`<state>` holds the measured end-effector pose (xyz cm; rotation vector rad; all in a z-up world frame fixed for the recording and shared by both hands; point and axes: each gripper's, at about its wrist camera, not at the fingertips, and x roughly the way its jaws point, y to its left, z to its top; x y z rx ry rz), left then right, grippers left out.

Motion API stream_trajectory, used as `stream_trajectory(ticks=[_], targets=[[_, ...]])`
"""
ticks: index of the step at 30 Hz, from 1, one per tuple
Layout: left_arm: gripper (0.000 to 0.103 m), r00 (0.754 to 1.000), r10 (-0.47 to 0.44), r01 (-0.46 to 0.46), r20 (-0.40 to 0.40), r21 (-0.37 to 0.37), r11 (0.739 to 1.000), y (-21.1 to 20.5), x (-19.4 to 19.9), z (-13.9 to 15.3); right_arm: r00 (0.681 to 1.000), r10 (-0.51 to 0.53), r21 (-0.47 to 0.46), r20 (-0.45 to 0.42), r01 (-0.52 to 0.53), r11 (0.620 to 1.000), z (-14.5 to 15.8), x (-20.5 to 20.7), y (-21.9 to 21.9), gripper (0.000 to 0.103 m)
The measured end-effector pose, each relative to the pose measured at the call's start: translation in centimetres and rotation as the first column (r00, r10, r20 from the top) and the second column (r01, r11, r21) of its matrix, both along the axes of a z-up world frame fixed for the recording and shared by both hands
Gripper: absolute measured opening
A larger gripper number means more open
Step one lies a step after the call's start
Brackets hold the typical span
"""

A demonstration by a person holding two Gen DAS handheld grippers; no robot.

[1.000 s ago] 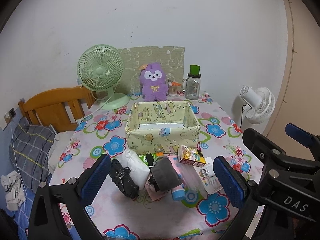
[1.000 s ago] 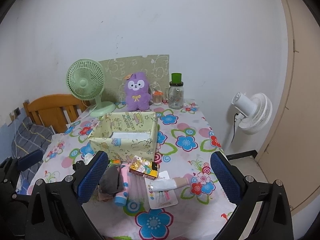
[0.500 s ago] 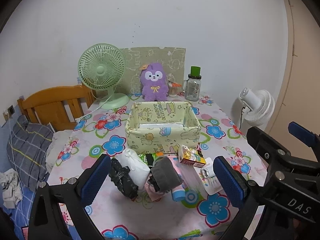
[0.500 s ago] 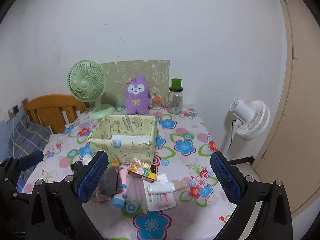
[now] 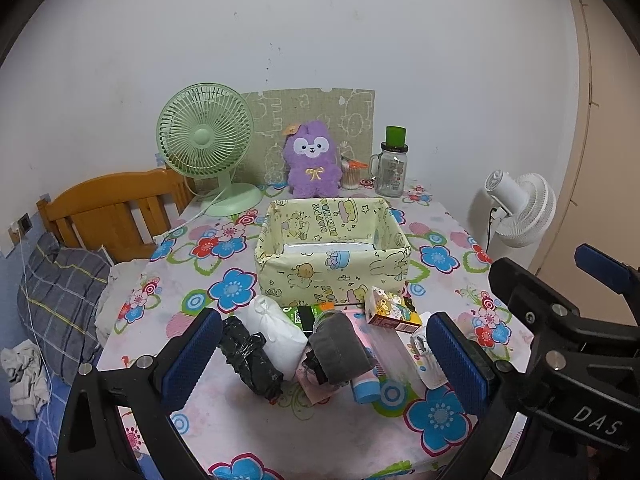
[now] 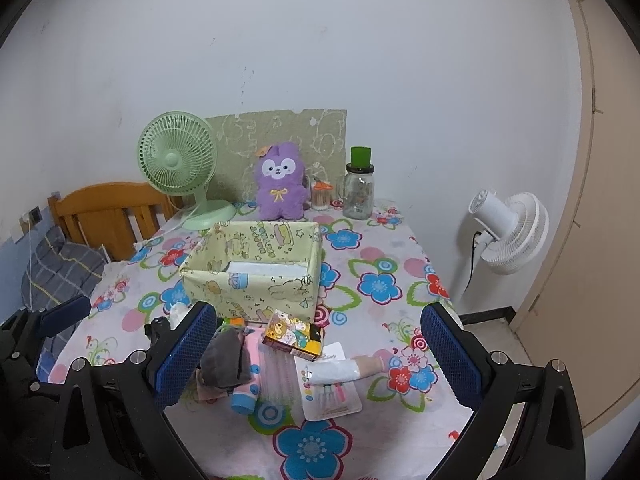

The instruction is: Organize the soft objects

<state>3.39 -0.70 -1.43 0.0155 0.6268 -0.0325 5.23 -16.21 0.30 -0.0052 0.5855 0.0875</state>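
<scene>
A yellow cartoon-print fabric bin (image 5: pixel 332 276) (image 6: pixel 248 280) stands mid-table. In front of it lies a pile: a black crumpled bag (image 5: pixel 250 356), a white cloth pouch (image 5: pixel 276 330), a grey rolled sock (image 5: pixel 340 350) (image 6: pixel 224 358), a pink tube with a blue cap (image 6: pixel 248 376), a small cartoon box (image 5: pixel 390 310) (image 6: pixel 294 334) and a white tube (image 6: pixel 344 370). My left gripper (image 5: pixel 324 364) hovers open above the pile, nothing between its fingers. My right gripper (image 6: pixel 320 356) is open too, over the pile's right side.
A purple plush (image 5: pixel 312 164), a green desk fan (image 5: pixel 206 144) and a glass jar with a green lid (image 5: pixel 392 168) line the table's back edge. A wooden headboard (image 5: pixel 108 208) is at left, a white floor fan (image 5: pixel 520 210) at right. The flowered tablecloth (image 6: pixel 380 280) shows to the bin's right.
Both grippers have drifted slightly back and up, so the table sits a little lower in each view. Nothing on the table has moved, and both stay open.
</scene>
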Motion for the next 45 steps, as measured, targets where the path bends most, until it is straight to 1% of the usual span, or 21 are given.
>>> stream_trajectory(ticks=[4, 10, 18, 22, 24, 28, 32, 36, 39, 45], targets=[[0.103, 1.0, 0.003, -0.003, -0.009, -0.008, 1.0, 0.1, 0.0, -0.3, 1.0, 0.002, 0.004, -0.011, -0.002, 1.0, -0.2, 0.1, 0.0, 0.103], [0.103, 1.0, 0.008, -0.008, 0.006, -0.003, 1.0, 0.3, 0.0, -0.3, 1.0, 0.012, 0.005, -0.006, -0.012, 1.0, -0.2, 0.2, 0.1, 0.103], [0.103, 1.0, 0.003, -0.003, -0.01, -0.01, 1.0, 0.4, 0.5, -0.6, 0.999, 0.023, 0.017, -0.033, -0.023, 1.0, -0.7, 0.8, 0.1, 0.103], [0.103, 1.0, 0.001, -0.001, -0.013, -0.008, 1.0, 0.5, 0.7, -0.8, 1.0, 0.021, -0.008, -0.002, -0.021, 1.0, -0.7, 0.7, 0.4, 0.103], [0.103, 1.0, 0.002, -0.003, -0.014, -0.015, 1.0, 0.6, 0.8, -0.8, 1.0, 0.028, -0.015, 0.002, -0.028, 0.999, -0.6, 0.8, 0.6, 0.103], [0.103, 0.999, 0.039, -0.039, -0.001, -0.038, 0.999, 1.0, 1.0, -0.9, 0.999, 0.032, 0.001, 0.007, -0.032, 0.999, -0.5, 1.2, 0.6, 0.103], [0.103, 1.0, 0.025, -0.025, 0.002, -0.06, 0.998, 1.4, 1.4, -1.4, 1.0, 0.024, 0.007, -0.01, -0.024, 1.0, -1.0, 1.9, 0.5, 0.103], [0.103, 1.0, 0.013, -0.015, -0.025, -0.074, 0.997, 1.8, 2.3, -2.5, 0.999, 0.026, 0.004, -0.03, -0.026, 1.0, -1.9, 2.6, 0.6, 0.103], [0.102, 0.998, 0.026, -0.03, -0.054, -0.064, 0.997, 1.9, 3.0, -3.4, 0.999, 0.028, -0.002, -0.046, -0.028, 1.0, -2.8, 3.3, 0.7, 0.103], [0.102, 0.993, 0.048, -0.056, -0.106, -0.072, 0.996, 2.4, 4.6, -5.6, 0.996, 0.05, -0.005, -0.074, -0.05, 0.999, -4.9, 4.8, 1.1, 0.103]])
